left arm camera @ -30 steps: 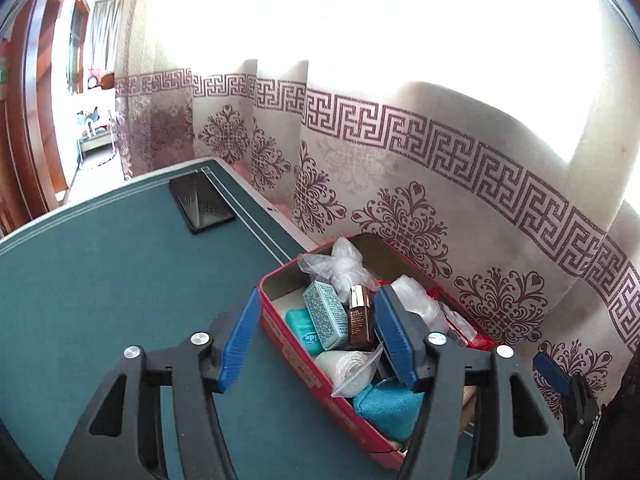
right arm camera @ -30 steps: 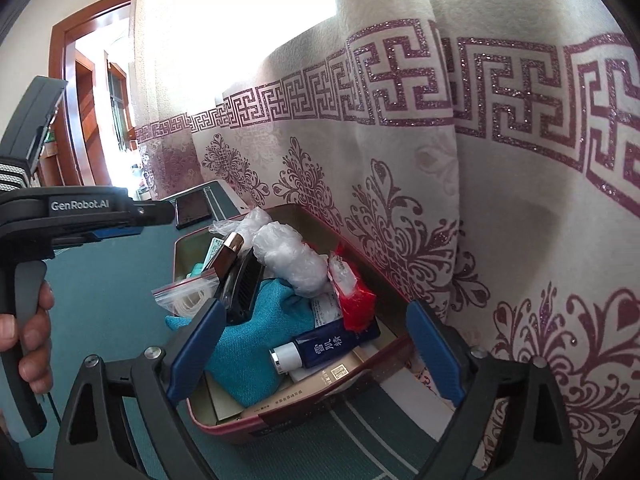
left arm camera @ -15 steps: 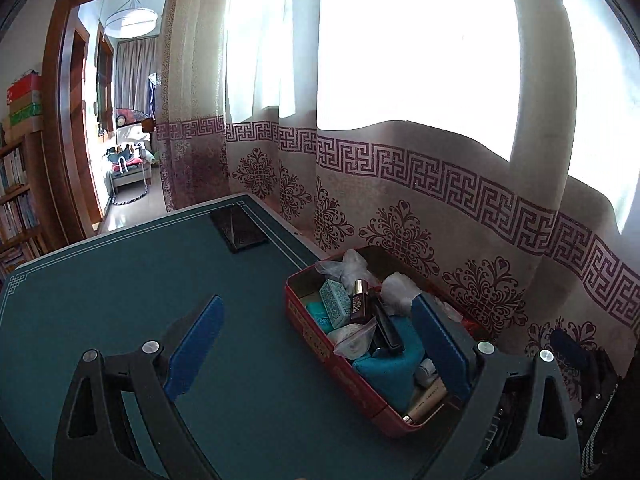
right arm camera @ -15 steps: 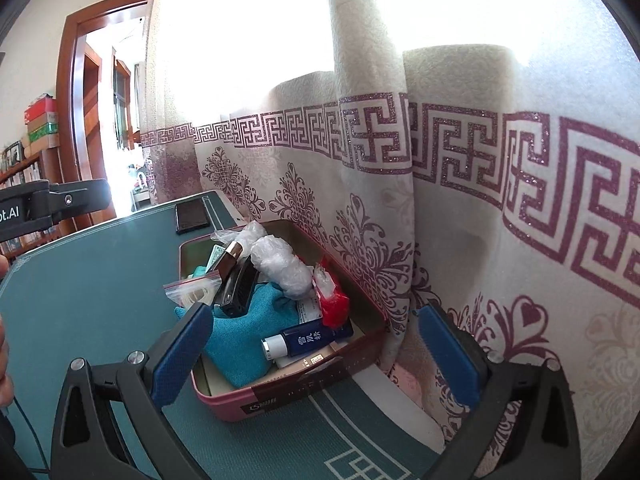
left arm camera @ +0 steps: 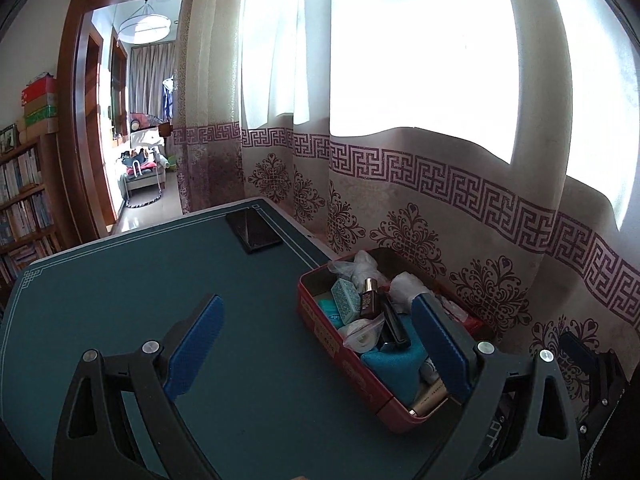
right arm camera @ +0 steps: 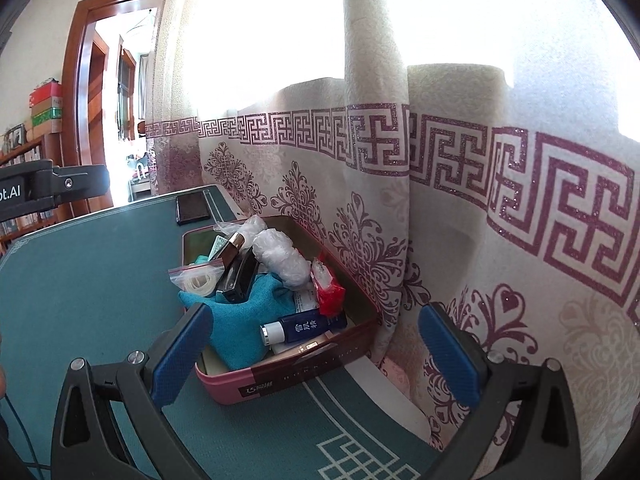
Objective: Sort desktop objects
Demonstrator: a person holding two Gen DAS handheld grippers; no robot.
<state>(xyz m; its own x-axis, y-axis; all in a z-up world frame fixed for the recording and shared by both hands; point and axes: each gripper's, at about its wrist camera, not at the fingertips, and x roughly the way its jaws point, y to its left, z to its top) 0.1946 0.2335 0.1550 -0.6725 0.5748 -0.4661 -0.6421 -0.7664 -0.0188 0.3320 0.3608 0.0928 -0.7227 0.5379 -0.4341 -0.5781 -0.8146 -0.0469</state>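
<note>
A red tin box [left arm camera: 340,350] [right arm camera: 296,372] stands on the teal table by the curtain, packed with small items: a teal cloth [right arm camera: 244,320], a dark blue tube [right arm camera: 308,326], a brown bottle [left arm camera: 369,298], a patterned teal box [left arm camera: 346,295], a black case [right arm camera: 238,276], zip bags and a red packet [right arm camera: 328,290]. My left gripper [left arm camera: 316,350] hangs open above the table in front of the tin, nothing between its blue pads. My right gripper [right arm camera: 316,358] is open too, its jaws wide on either side of the tin's near end, touching nothing.
A black phone [left arm camera: 253,231] [right arm camera: 192,209] lies flat near the table's far edge. A patterned curtain [left arm camera: 440,208] hangs right against the table behind the tin. A doorway [left arm camera: 132,128] and bookshelves [left arm camera: 24,196] are at the left. The left gripper's body [right arm camera: 48,186] juts in from the right view's left.
Both grippers have pulled back and up from the tin, which looks smaller now. The left jaws have spread wider and no longer frame the tin's contents.
</note>
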